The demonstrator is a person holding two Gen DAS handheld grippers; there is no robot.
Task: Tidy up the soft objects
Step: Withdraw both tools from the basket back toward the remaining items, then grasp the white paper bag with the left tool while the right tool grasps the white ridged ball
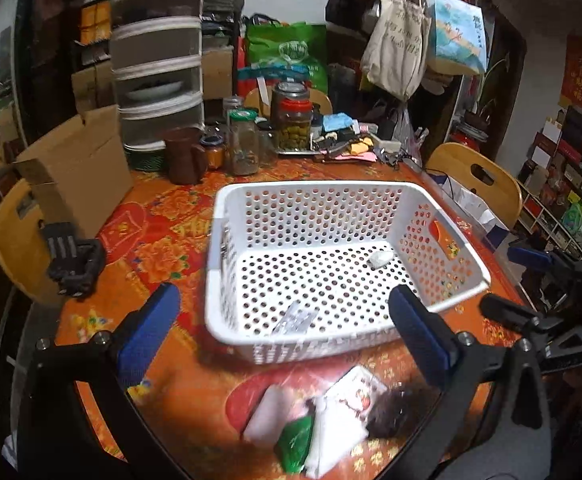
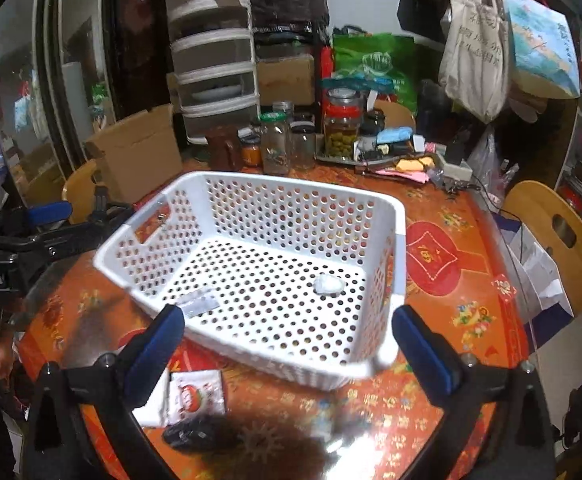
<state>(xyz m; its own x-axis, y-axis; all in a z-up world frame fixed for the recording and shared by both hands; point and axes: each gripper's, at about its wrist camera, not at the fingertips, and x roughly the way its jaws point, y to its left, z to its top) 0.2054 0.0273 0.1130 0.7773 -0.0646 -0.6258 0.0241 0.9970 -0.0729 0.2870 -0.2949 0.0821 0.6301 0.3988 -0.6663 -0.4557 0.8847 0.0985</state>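
**Basket staged at centre; soft items waiting at the near edge**

The white perforated basket (image 1: 331, 264) sits in the middle of the table (image 1: 163, 216), apparently placed as the collection point. It is rigid plastic, rectangular with rounded corners, walls and floor pierced with round holes, and a cut-out handle in an end wall. Inside lie a small crumpled white wad (image 1: 381, 258) near the far right corner and a flat clear-plastic packet (image 1: 297, 318) by the near wall.

The remaining soft objects lie in a loose cluster outside the basket, just beside its near wall: a white foam-like pad (image 1: 269, 414), a green glossy pouch (image 1: 297, 438), a white sachet with a red tomato print (image 2: 197, 394) and a dark fuzzy bundle (image 1: 397, 412). Several overlap; the blur prevents finer judgement.

The left gripper (image 1: 283, 340) hangs above the basket's near wall and the cluster, jaws spread wide, grasping nothing. The right gripper (image 2: 287, 350) is likewise fully spread and empty, aimed at the basket. Both have blue textured pads (image 2: 153, 360).

The table carries a glossy orange-red floral cover. Sorting looks barely begun.
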